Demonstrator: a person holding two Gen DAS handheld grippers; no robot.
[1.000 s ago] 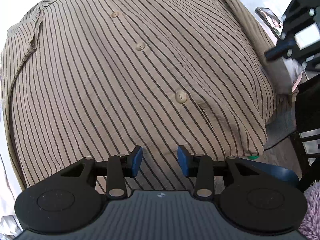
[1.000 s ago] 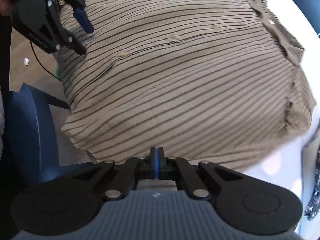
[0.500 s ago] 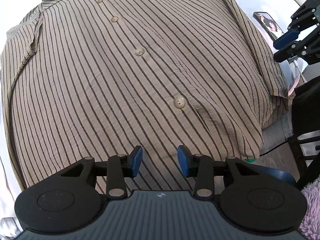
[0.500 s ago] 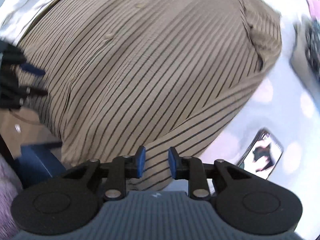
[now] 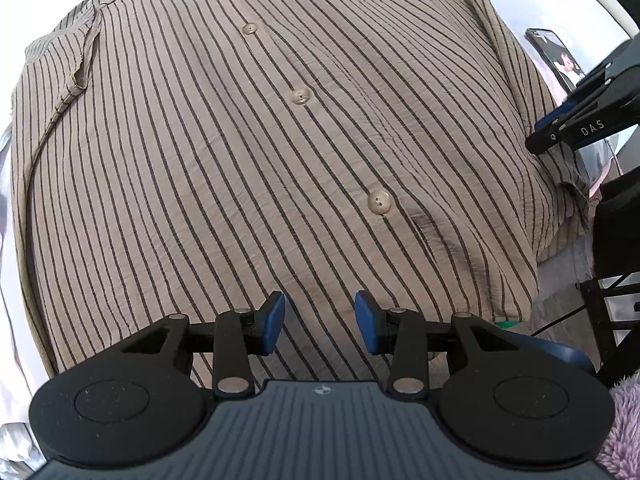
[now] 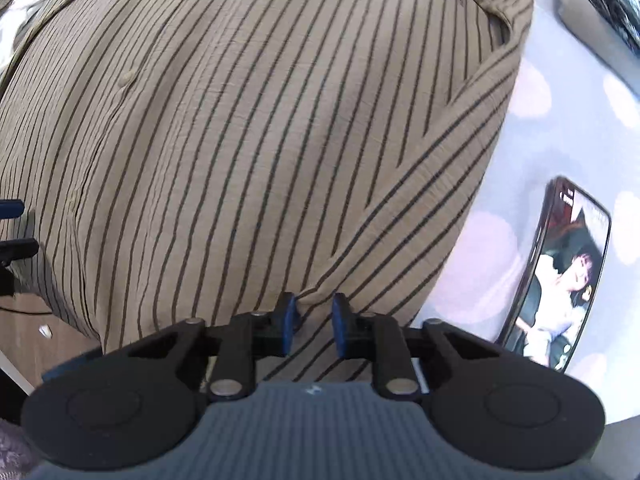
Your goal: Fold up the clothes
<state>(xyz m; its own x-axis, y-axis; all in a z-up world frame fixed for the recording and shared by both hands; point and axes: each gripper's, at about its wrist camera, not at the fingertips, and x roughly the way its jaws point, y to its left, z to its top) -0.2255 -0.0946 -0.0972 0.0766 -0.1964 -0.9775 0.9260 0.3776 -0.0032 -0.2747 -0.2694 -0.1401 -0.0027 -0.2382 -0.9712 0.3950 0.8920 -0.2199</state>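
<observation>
left wrist view: the striped shirt (image 5: 280, 152) lies spread flat, buttons up, on the pale bedding (image 5: 516, 0). the left gripper (image 5: 320, 322) hangs over the shirt's lower hem with its blue pads apart and nothing between them. the right gripper (image 5: 560, 128) shows at the right edge by a phone (image 5: 554, 56).

right wrist view: the right gripper (image 6: 314, 326) sits over the sleeve (image 6: 400, 232); its jaws are closing, cloth lying between the pads, not yet pinched. the phone (image 6: 564, 276) lies just beside the sleeve.
</observation>
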